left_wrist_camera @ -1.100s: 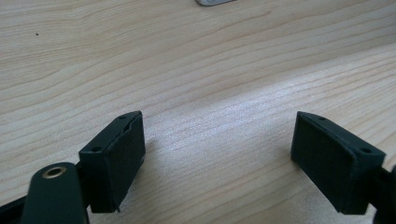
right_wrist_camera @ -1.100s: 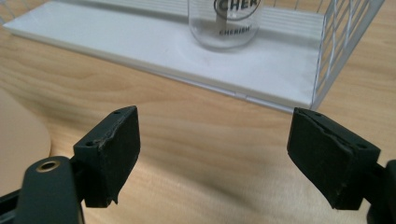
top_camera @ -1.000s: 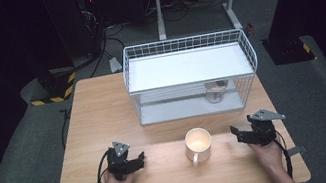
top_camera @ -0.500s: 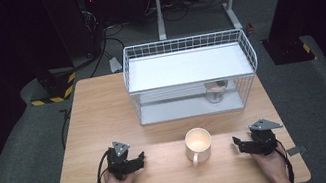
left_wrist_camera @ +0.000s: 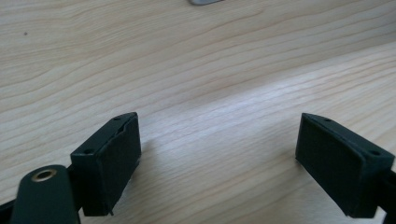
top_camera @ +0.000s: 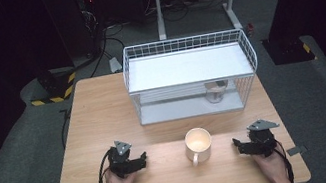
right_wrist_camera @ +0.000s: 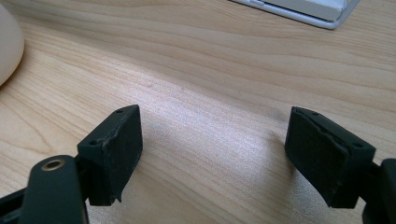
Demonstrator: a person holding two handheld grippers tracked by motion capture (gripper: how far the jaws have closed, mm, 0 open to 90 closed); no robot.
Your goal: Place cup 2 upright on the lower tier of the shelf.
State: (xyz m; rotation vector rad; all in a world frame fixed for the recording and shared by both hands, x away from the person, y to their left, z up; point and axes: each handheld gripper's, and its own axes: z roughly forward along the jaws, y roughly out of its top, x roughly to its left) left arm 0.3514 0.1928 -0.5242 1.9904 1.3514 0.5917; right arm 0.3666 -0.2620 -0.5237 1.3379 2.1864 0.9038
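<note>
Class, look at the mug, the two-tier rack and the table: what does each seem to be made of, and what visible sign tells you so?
Mug: probably glazed ceramic; smooth cream body, thick wall, moulded handle.
Rack: likely white-coated metal wire; a thin grid forms its walls, with flat white shelves of unclear material.
Table: wood or wood-look laminate; pale grain lines under a soft sheen, clearest in the gripper views.

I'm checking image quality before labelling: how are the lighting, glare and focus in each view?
High view: the table is evenly lit and the surroundings are dark; the mug looks overexposed inside, the whole frame slightly soft. Left gripper view: a pale glare band crosses the wood, and the jaws are sharp. Right gripper view: similar sheen between the jaws, and the mug at the left edge is blurred.
</note>
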